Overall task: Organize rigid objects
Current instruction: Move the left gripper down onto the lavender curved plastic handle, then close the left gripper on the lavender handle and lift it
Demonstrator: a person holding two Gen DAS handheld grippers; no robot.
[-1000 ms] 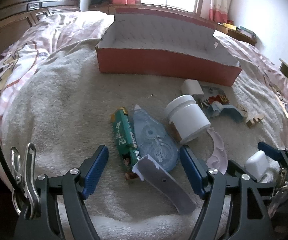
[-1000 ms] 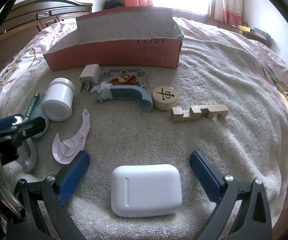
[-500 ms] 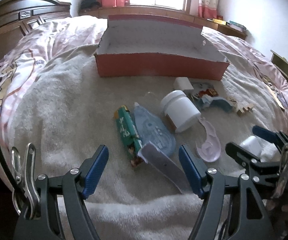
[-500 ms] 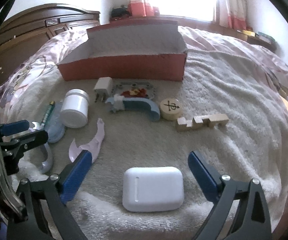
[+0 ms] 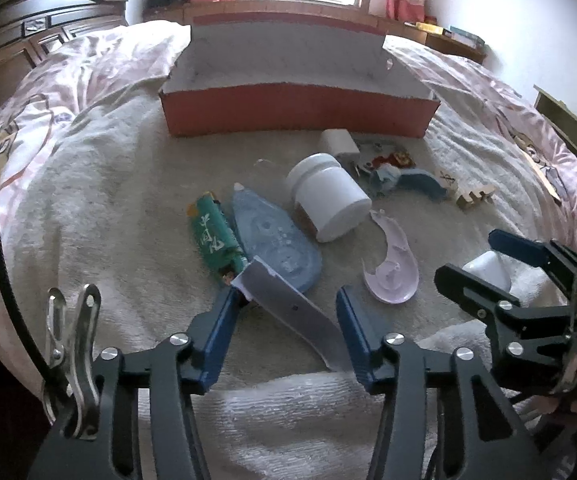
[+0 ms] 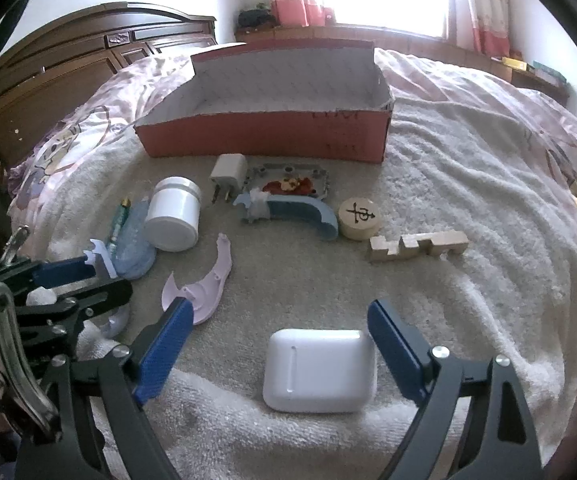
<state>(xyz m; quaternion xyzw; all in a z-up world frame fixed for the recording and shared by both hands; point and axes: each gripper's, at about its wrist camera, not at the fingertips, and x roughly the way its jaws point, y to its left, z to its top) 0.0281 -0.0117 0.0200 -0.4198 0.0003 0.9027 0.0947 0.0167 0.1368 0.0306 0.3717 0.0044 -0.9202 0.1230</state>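
An open red cardboard box stands at the back of the towel, also in the right wrist view. My left gripper is partly closed around a grey curved plastic piece, its left pad touching it, the right pad slightly apart. My right gripper is open around a white earbud case, which also shows in the left wrist view. Nearby lie a green lighter, a blue correction-tape dispenser and a white jar.
On the towel lie a lilac curved shell, a white charger plug, a blue curved piece, a grey plate with red figures, a round wooden chess piece and a notched wooden block. A dark wooden headboard stands left.
My left gripper's fingers have narrowed around the grey curved piece. Both grippers have pulled back and up a little; the right one has shifted so the earbud case sits nearer its right finger.
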